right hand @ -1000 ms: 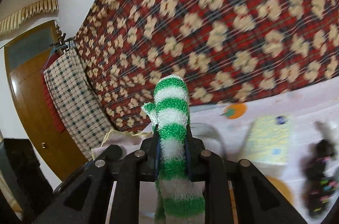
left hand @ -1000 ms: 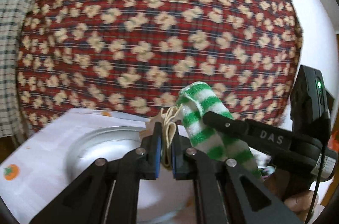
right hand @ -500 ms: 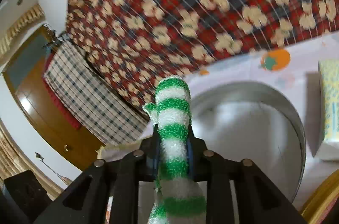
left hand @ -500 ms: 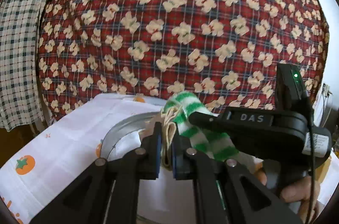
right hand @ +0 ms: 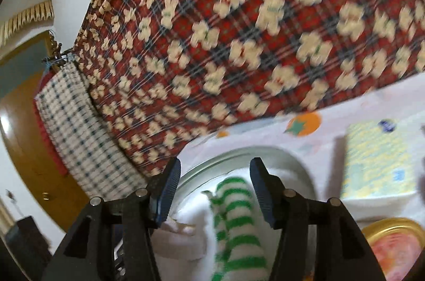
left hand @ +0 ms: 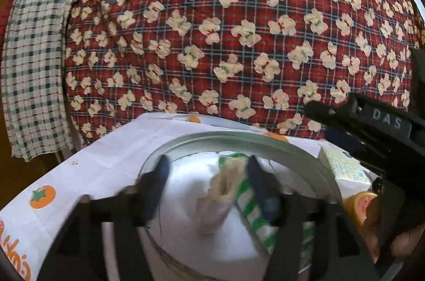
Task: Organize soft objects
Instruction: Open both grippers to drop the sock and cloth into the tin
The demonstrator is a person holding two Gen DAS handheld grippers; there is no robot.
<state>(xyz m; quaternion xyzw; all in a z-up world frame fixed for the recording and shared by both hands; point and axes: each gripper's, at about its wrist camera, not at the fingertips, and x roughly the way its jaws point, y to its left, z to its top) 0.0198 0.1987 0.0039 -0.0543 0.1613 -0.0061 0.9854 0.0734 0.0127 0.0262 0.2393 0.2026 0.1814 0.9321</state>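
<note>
Green-and-white striped fuzzy sock (right hand: 239,222) lies in the round metal basin (left hand: 300,150) on white cloth, between the opening jaws of the right gripper (right hand: 215,190). The left gripper (left hand: 207,182) is opening too, off a cream knitted piece (left hand: 223,190). Release seems underway; next, both should back away cleanly without snagging fabric.

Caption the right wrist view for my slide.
Right gripper opening over a green-striped sock lying in the metal basin.

Home room, floral plaid quilt (left hand: 239,42), tomato-print tablecloth (left hand: 87,174), wooden door (right hand: 24,143)
</note>
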